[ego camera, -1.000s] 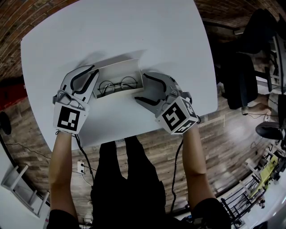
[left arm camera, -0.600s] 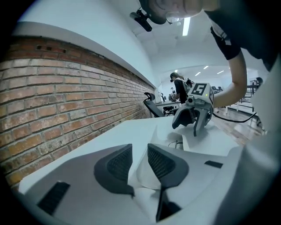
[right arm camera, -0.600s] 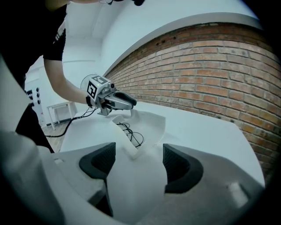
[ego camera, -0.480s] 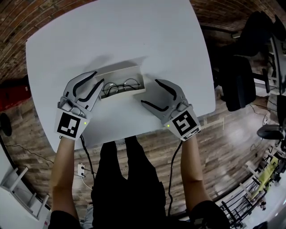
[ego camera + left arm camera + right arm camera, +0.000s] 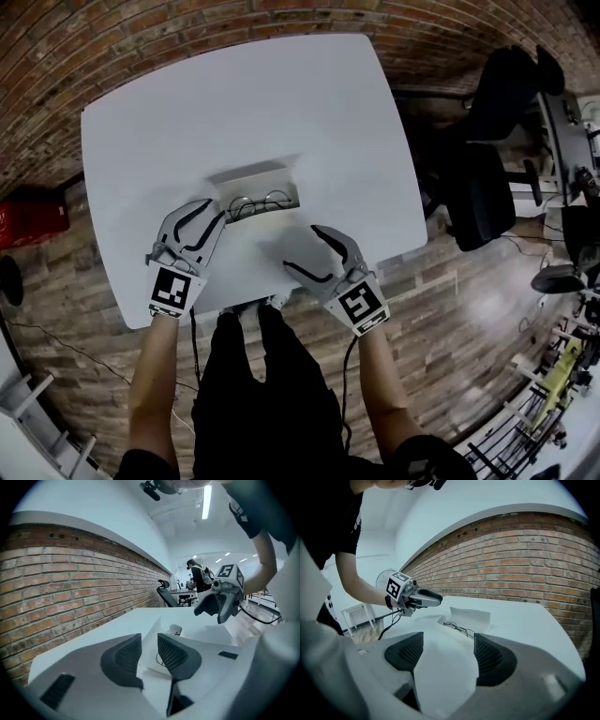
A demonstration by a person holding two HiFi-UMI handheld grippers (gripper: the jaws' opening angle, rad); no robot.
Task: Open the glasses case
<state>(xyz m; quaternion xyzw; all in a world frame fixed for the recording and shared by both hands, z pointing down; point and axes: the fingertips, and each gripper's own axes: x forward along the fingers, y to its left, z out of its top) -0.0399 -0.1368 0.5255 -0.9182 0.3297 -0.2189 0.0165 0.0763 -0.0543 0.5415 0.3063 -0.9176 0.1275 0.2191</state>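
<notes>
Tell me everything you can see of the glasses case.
The glasses case is white, matte and rigid-looking. It lies open on the white table, roughly mid-table, with its long side facing the person. Its lid stands up along the far side, and the shallow tray is nearest the person. Thin dark wire-framed glasses with round lenses lie in the tray. Only the table and the glasses are seen touching it.

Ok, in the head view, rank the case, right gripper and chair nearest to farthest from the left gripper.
1. Case, just ahead of the left gripper.
2. Right gripper, to its right.
3. Chair, far off to the right.
</notes>
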